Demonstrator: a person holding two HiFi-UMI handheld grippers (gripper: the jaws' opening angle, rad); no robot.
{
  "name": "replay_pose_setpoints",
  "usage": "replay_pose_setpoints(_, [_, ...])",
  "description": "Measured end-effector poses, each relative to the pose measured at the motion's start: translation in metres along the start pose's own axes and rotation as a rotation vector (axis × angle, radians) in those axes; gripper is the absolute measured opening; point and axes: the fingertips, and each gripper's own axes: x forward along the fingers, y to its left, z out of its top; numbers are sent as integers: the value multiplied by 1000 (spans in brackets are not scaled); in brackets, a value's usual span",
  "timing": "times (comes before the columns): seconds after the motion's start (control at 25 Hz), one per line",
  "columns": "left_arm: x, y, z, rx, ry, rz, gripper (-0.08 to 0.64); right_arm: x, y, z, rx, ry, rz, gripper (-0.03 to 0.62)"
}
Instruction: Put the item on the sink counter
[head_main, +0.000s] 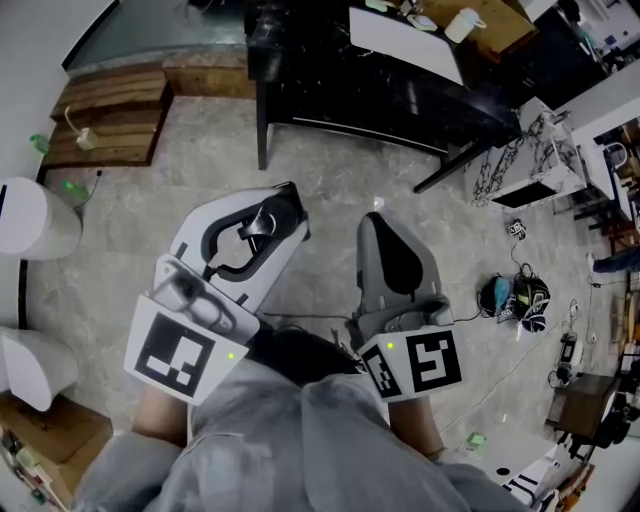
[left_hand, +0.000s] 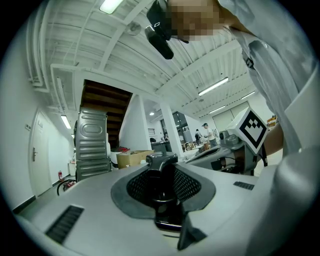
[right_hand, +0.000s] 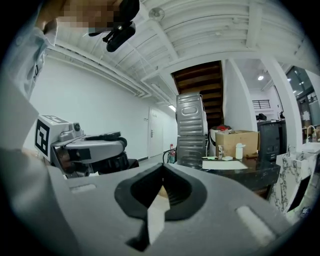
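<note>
1. Two grippers show in the head view, above a pale stone floor. The white left gripper has its jaws closed on a small black item. It holds the item in the air in front of the person, not far from a black table. The item's outline is hard to read here against the dark jaw lining. The grey right gripper has its jaws together.
2. Left gripper view: the black item sits centred between the mesh-patterned pads, which press on it from both sides. It is glossy, with a broader flat head at the far end and a narrower body. Its long axis seems to run along the jaws, pointing away from the camera. Its near end is lost in shadow.
3. Right gripper view: the jaws meet at their tips and clamp nothing. Only a pale sliver shows in the gap behind the tips, too unclear to name.
</note>
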Motion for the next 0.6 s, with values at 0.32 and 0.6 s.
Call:
replay_pose_setpoints(0.32, [-21, 8, -4, 7, -11, -16, 94, 1, 19, -2, 3, -5, -33, -3])
replay_pose_setpoints(0.6, [-44, 17, -12, 23, -21, -43, 94, 4, 45, -6, -5, -6, -58, -3])
